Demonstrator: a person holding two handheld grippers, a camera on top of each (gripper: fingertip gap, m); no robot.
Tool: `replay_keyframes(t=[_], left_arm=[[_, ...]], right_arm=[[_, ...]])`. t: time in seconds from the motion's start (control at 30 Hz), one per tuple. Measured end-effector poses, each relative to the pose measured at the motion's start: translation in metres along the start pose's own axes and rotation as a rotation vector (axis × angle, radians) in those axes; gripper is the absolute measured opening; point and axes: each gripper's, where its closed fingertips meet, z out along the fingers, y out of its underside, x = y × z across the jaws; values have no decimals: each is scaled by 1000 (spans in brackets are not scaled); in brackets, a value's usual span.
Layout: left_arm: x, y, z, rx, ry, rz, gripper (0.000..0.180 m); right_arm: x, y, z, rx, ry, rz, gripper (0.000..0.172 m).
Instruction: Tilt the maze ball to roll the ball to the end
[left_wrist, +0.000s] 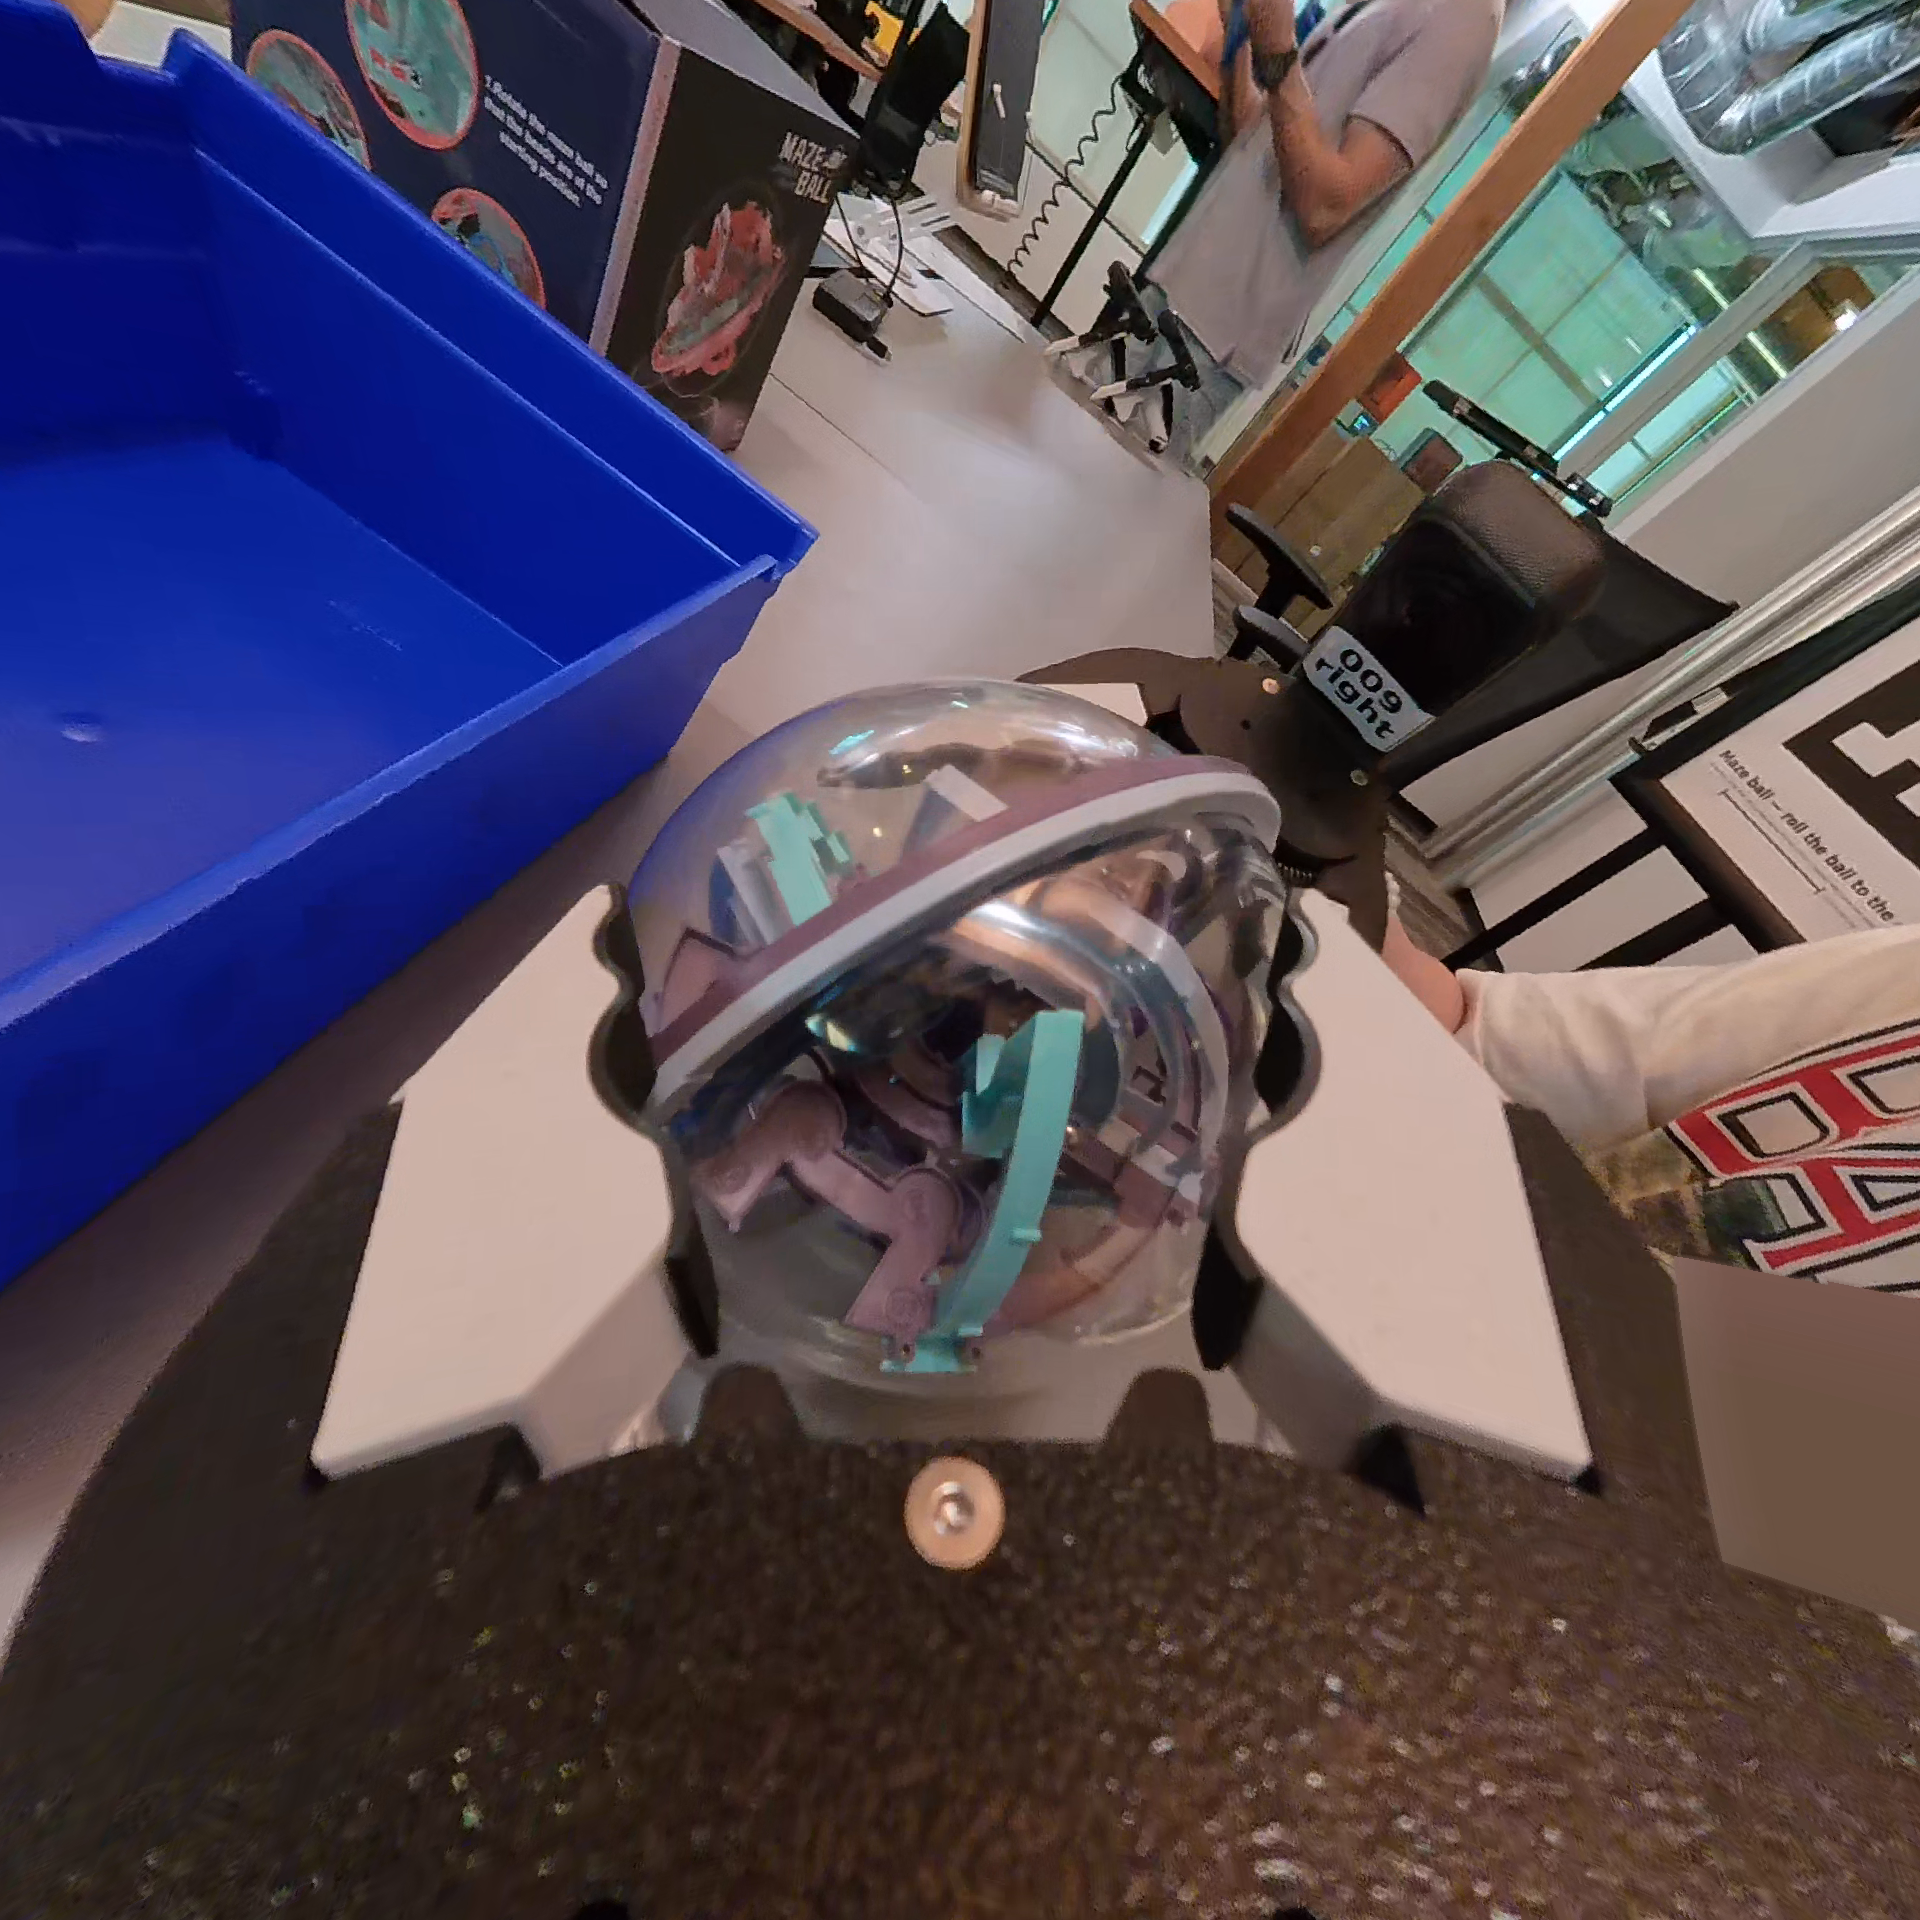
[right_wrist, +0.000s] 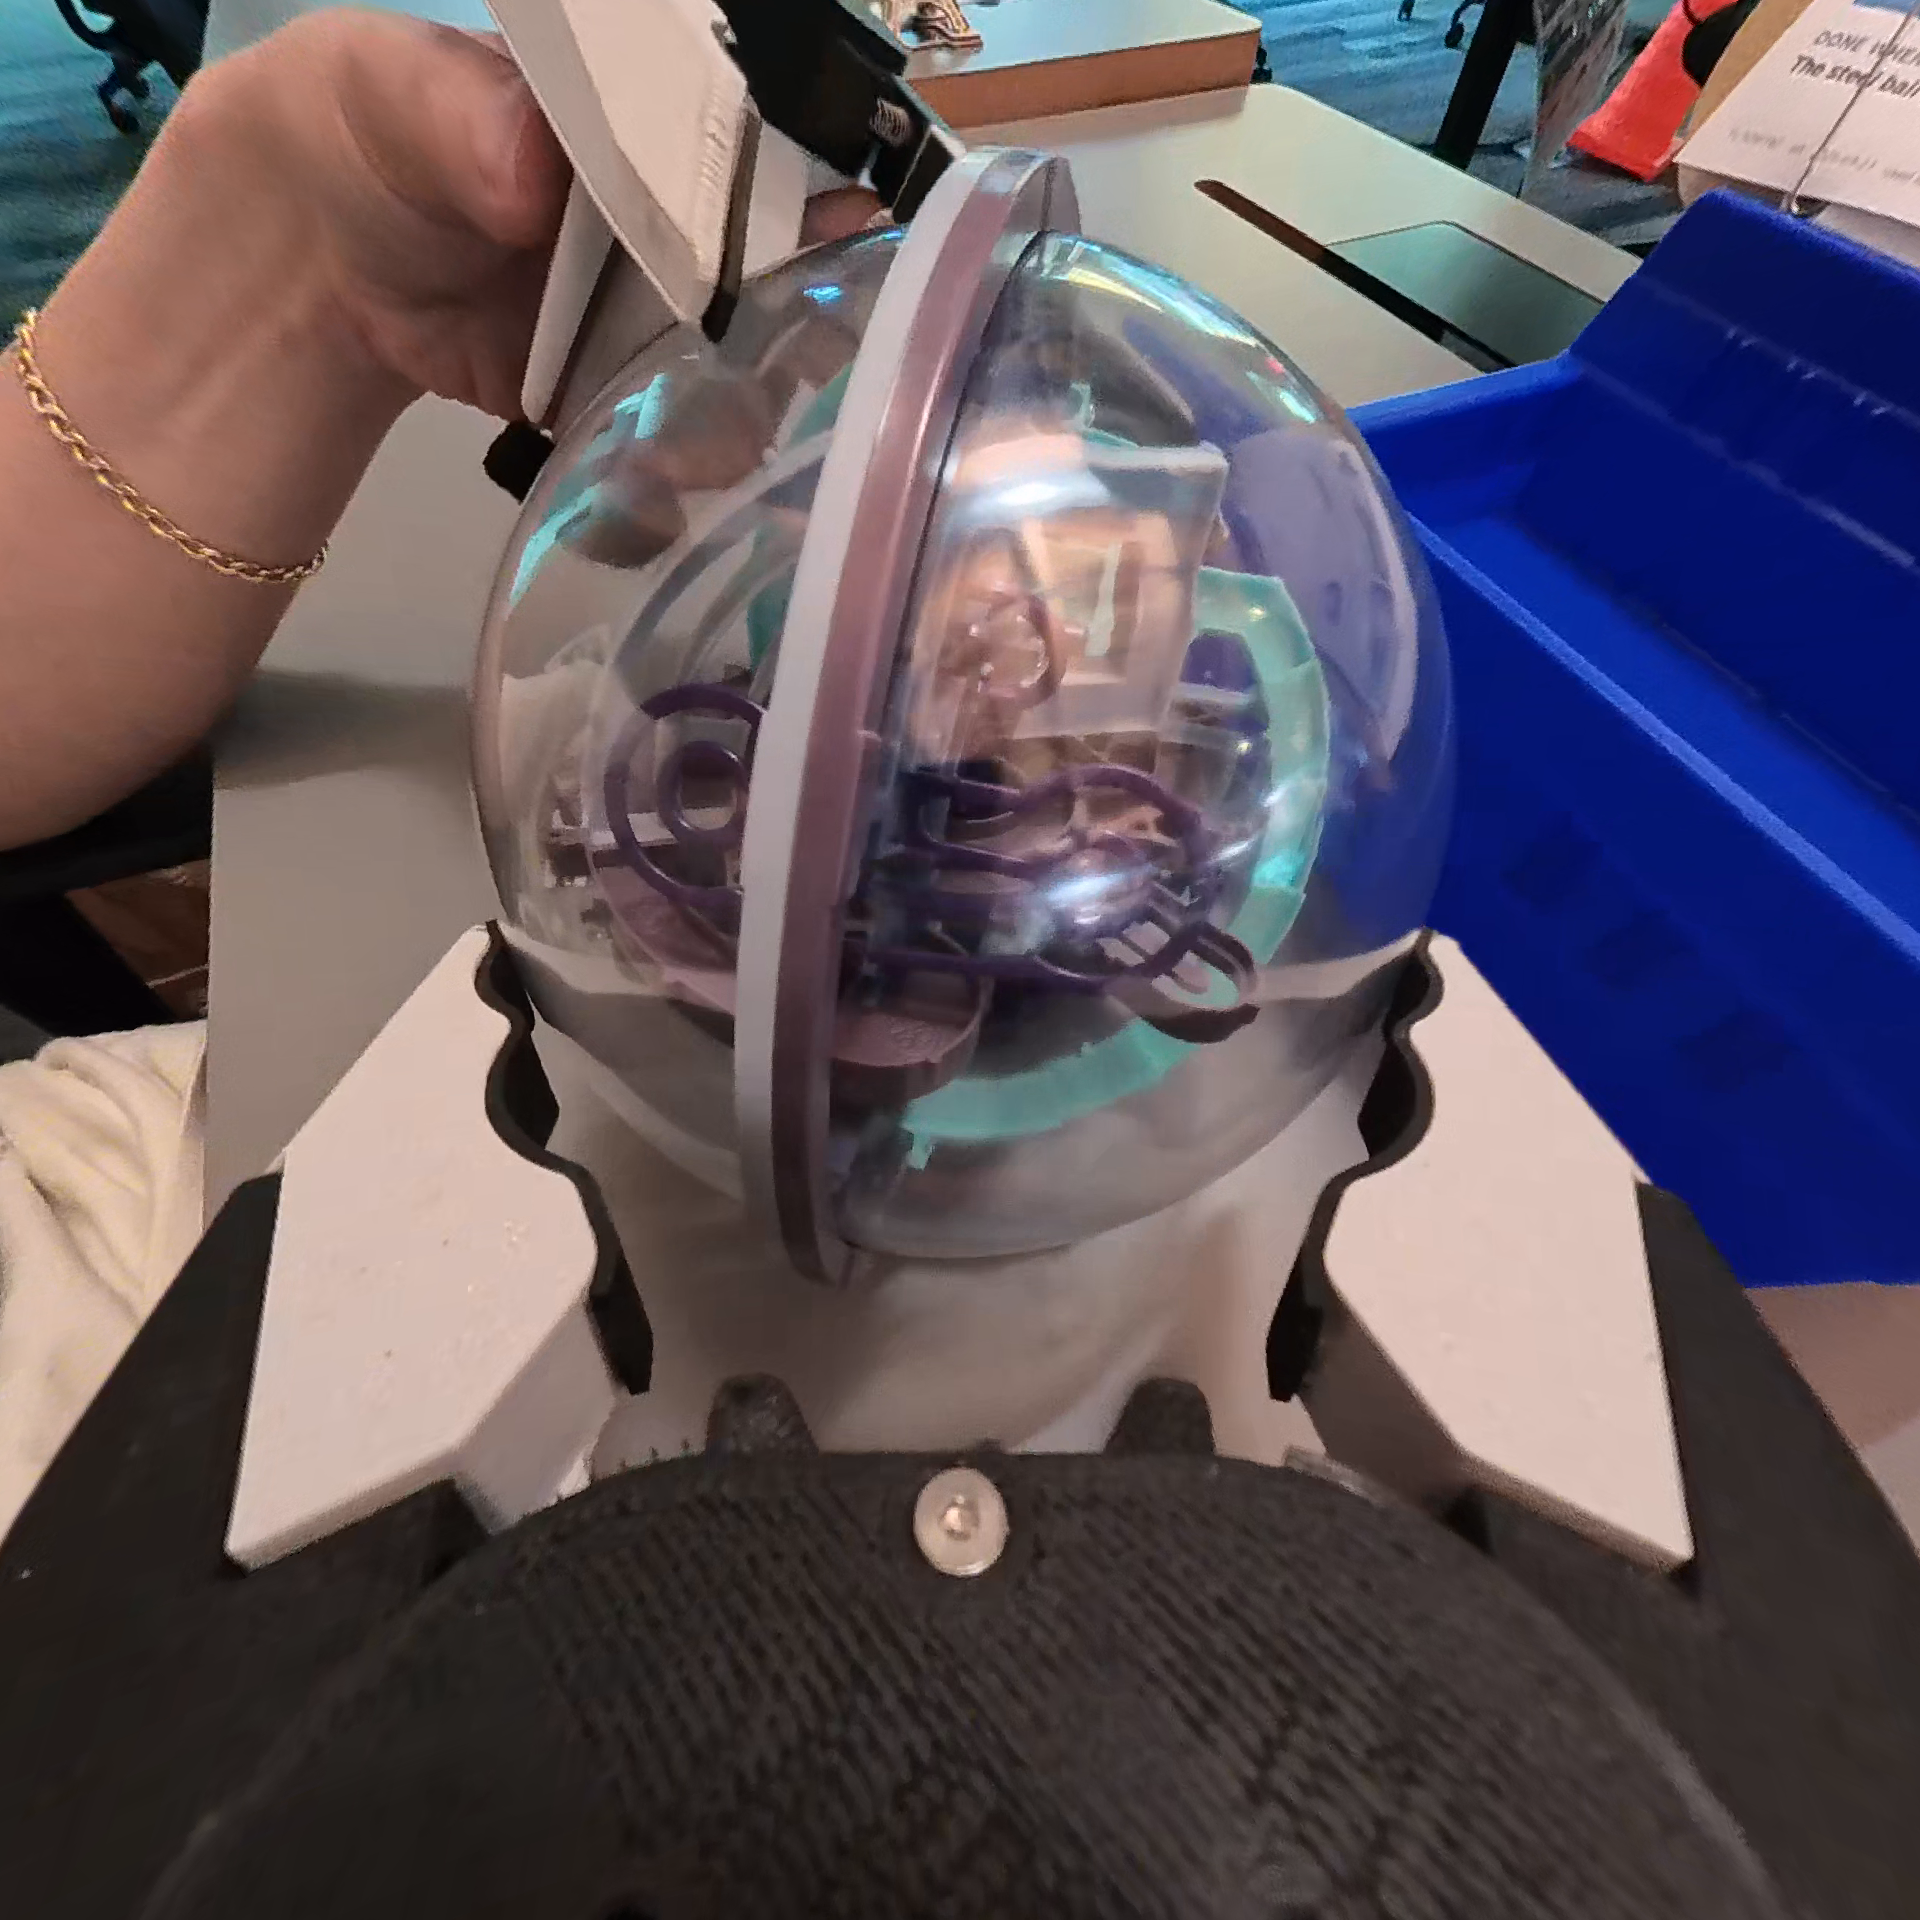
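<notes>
The maze ball (left_wrist: 935, 997) is a clear sphere with a grey and purple rim around its middle and teal, lilac and purple tracks inside. My left gripper (left_wrist: 951, 987) is shut on it, and both black pads (left_wrist: 615, 997) press its sides. My right gripper (right_wrist: 956, 997) is shut on the same ball (right_wrist: 956, 727) from the opposite side, with its pads (right_wrist: 509, 1049) against the shell. The ball is held above the table with its rim tilted. The right gripper (left_wrist: 1299, 748) shows behind the ball in the left wrist view. The left gripper (right_wrist: 644, 208) shows at the upper left in the right wrist view. I cannot pick out the small steel ball inside.
A blue plastic bin (left_wrist: 312, 623) stands close beside the ball and also shows in the right wrist view (right_wrist: 1714, 727). The maze ball's dark box (left_wrist: 644, 208) stands behind it. A printed sheet (left_wrist: 1787, 790) lies at the right. A person (left_wrist: 1330, 156) stands beyond the table, near an office chair (left_wrist: 1475, 582).
</notes>
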Motion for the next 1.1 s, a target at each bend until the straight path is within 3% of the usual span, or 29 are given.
replay_keyframes(t=[0.03, 0.73, 1.1], left_arm=[[0, 0, 0, -2, -3, 0, 116], [4, 0, 6, -25, -81, 10, 116], [2, -1, 10, -18, -97, -37, 115]], right_arm=[[0, 0, 0, 7, -6, -3, 155], [1, 2, -6, 108, -114, -35, 155], [-3, 5, -7, 96, -166, 51, 155]])
